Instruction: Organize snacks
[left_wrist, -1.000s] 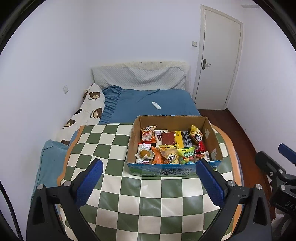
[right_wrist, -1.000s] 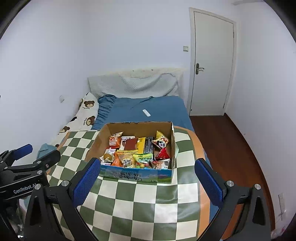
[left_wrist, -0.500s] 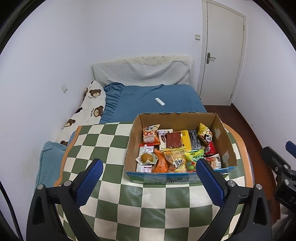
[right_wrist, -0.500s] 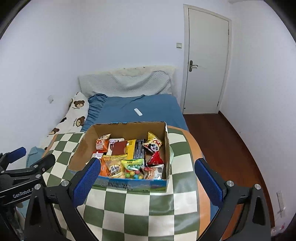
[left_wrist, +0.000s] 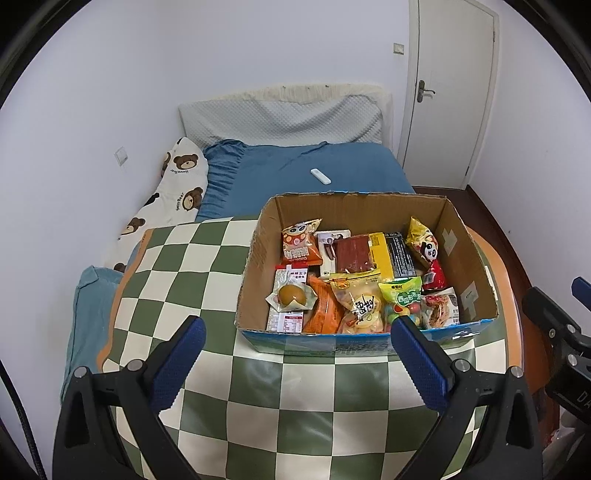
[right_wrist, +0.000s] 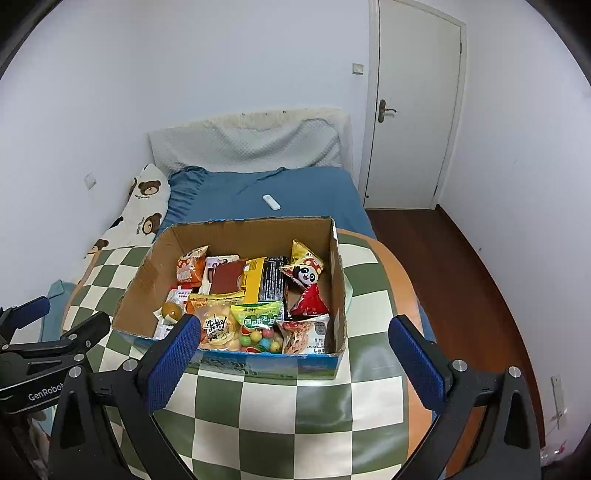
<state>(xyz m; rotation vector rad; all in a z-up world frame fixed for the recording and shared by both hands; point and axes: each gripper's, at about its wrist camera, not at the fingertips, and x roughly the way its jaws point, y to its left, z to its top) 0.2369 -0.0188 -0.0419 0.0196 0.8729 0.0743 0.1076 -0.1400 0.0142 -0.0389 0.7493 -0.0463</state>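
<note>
I am looking down on an open brown corrugated cardboard box (left_wrist: 364, 273) with a blue printed outer face, standing on a round table under a glossy green-and-cream checked cloth (left_wrist: 192, 273). The box is packed with crinkly snack packets: an orange foil bag with a cartoon face (left_wrist: 300, 243) at the back left, a flat dark red packet (left_wrist: 352, 253) beside it, a yellow-and-black carton (left_wrist: 391, 254), a yellow bag with a panda face (left_wrist: 424, 243) against the right wall, a clear-wrapped round golden pastry (left_wrist: 291, 294) at the front left, a see-through pouch of pale yellow sweets (left_wrist: 360, 308) and a green-topped bag of coloured gum balls (right_wrist: 258, 325) near the front wall.

My left gripper (left_wrist: 297, 362) is spread wide, its blue textured pads (left_wrist: 177, 360) well apart with nothing between them; it hovers above the cloth just in front of the box. My right gripper (right_wrist: 293, 363) is equally wide and empty, its left pad (right_wrist: 173, 360) overlapping the box's front left corner in view, though I cannot tell whether it touches.

Behind the table lies a bed with a blue sheet (left_wrist: 295, 173), a white teddy-bear print pillow (left_wrist: 170, 195), a quilted grey headboard cushion (left_wrist: 284, 116) and a small white remote (left_wrist: 320, 176). A white door (right_wrist: 410, 110) is closed.
</note>
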